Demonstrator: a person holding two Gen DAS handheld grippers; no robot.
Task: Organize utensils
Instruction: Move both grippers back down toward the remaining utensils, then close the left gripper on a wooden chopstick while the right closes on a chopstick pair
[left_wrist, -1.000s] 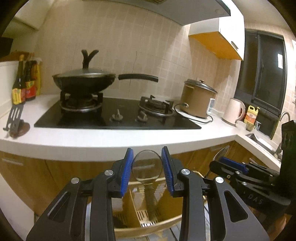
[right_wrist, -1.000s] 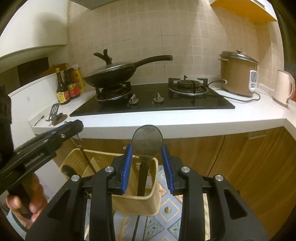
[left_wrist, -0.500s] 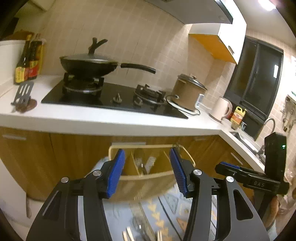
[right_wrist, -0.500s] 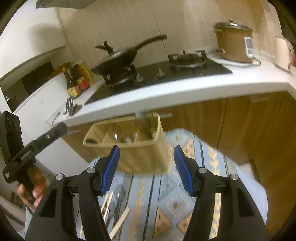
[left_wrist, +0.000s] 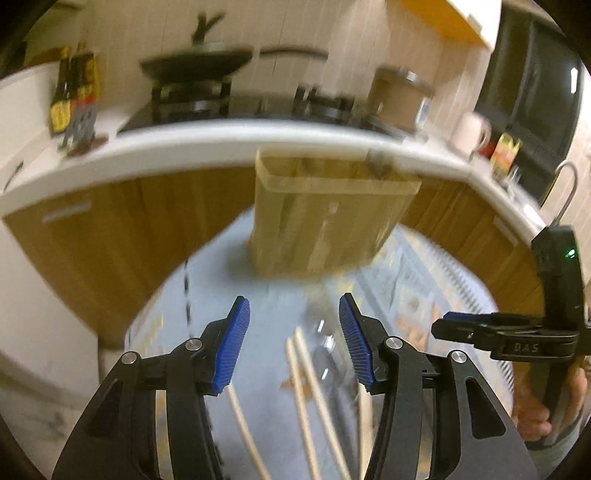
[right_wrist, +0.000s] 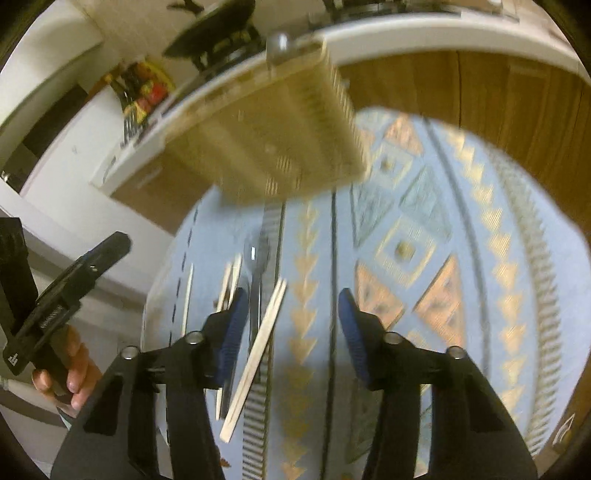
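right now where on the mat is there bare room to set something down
Bare mat lies right of the chopsticks, from the holder back toward the right gripper. It is crowded left of that, where chopsticks and a spoon lie together.

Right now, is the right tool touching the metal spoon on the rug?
Apart. The right wrist view shows the open right tool raised above the metal spoon, holding nothing.
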